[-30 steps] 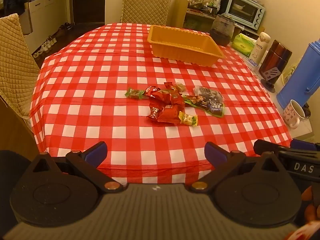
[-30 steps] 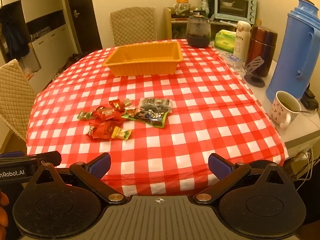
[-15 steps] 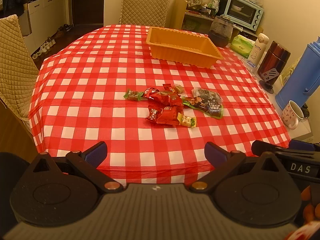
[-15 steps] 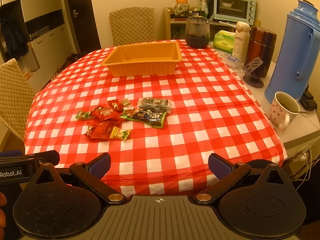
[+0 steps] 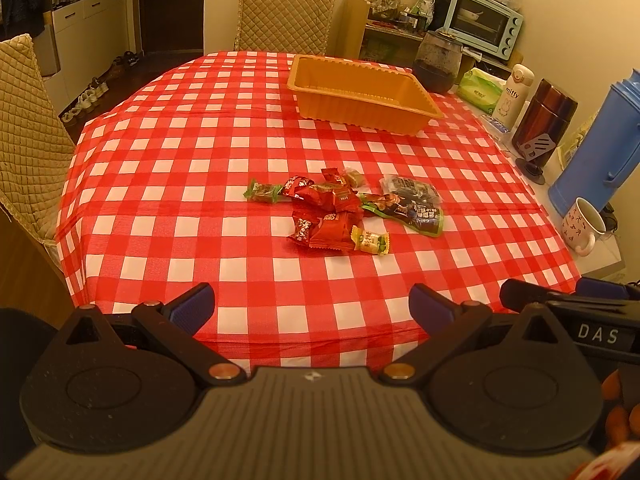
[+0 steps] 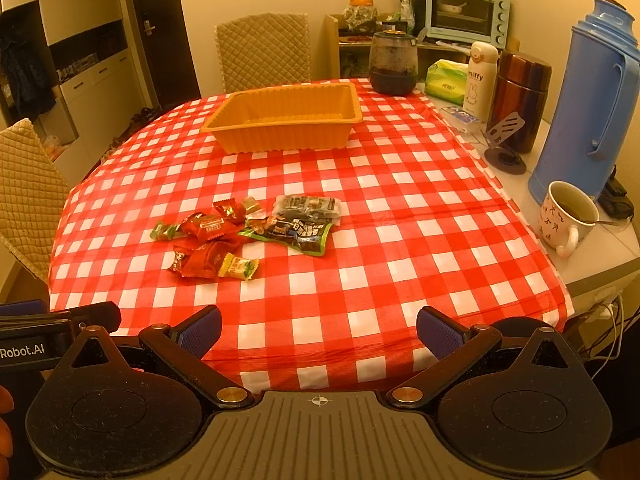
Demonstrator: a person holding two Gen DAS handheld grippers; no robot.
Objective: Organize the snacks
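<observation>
A pile of snacks (image 5: 332, 210) lies mid-table on the red checked cloth: red packets, a green candy (image 5: 262, 192), a yellow-green candy (image 5: 370, 241) and a dark packet (image 5: 412, 206). The pile also shows in the right wrist view (image 6: 224, 236). An empty orange tray (image 5: 360, 96) stands behind it, also in the right wrist view (image 6: 284, 122). My left gripper (image 5: 310, 306) is open and empty at the table's near edge. My right gripper (image 6: 318, 328) is open and empty beside it, to the right.
A mug (image 6: 566, 216), blue thermos (image 6: 588, 100), brown flask (image 6: 520, 96), white bottle (image 6: 482, 76) and dark glass jar (image 6: 392, 62) stand along the table's right side. Quilted chairs stand at the back (image 6: 264, 50) and left (image 5: 28, 136).
Both grippers have drawn back slightly from the table, so the snacks and tray sit a little higher in view. Both stay open.
</observation>
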